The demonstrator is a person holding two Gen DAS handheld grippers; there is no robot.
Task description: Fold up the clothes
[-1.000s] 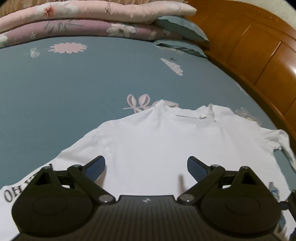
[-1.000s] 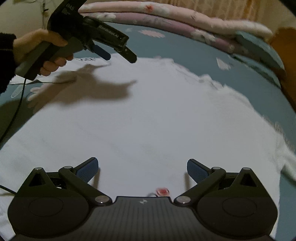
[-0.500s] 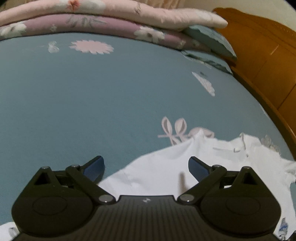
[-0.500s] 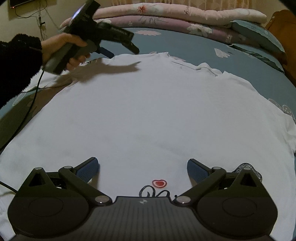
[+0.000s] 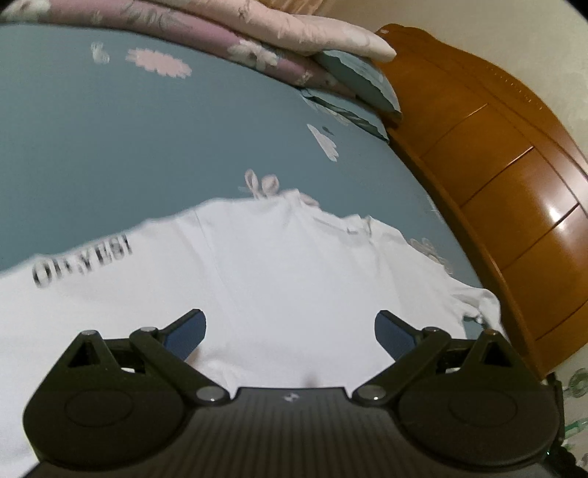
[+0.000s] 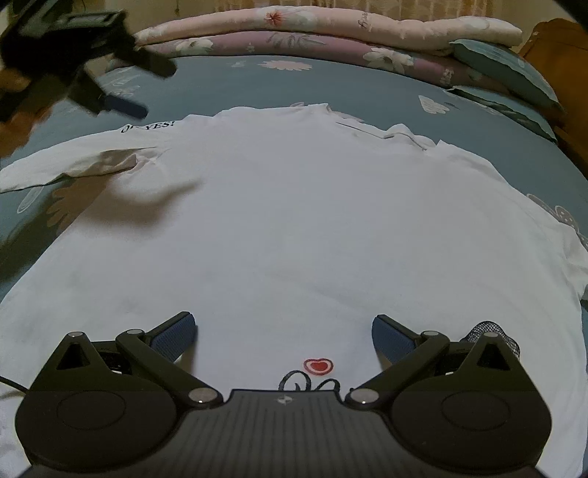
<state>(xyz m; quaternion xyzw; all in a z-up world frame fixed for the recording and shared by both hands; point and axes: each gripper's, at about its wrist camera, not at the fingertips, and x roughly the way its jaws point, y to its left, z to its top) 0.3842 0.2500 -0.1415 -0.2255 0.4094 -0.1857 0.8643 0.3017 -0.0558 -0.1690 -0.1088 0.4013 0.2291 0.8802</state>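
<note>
A white T-shirt (image 6: 294, 220) lies spread flat on the teal floral bedsheet (image 6: 349, 84), collar toward the pillows. Black lettering (image 6: 149, 127) marks its left sleeve and a small red heart (image 6: 318, 366) shows near the hem. My right gripper (image 6: 284, 336) hovers open just above the hem, nothing between its blue pads. My left gripper (image 5: 290, 331) is open over the shirt (image 5: 279, 268), with the lettered sleeve (image 5: 84, 261) to its left. In the right wrist view the left gripper (image 6: 139, 88) hangs blurred above that sleeve at the upper left, held by a hand.
Folded pink and mauve quilts (image 6: 330, 33) and teal pillows (image 6: 503, 70) are stacked along the far side of the bed. A wooden headboard (image 5: 514, 184) runs down the right. A cable (image 6: 11, 384) trails at the lower left.
The left gripper has lifted and swung so its view is back on the shirt and lettered sleeve. The right gripper drew back toward the hem; more of the shirt shows.
</note>
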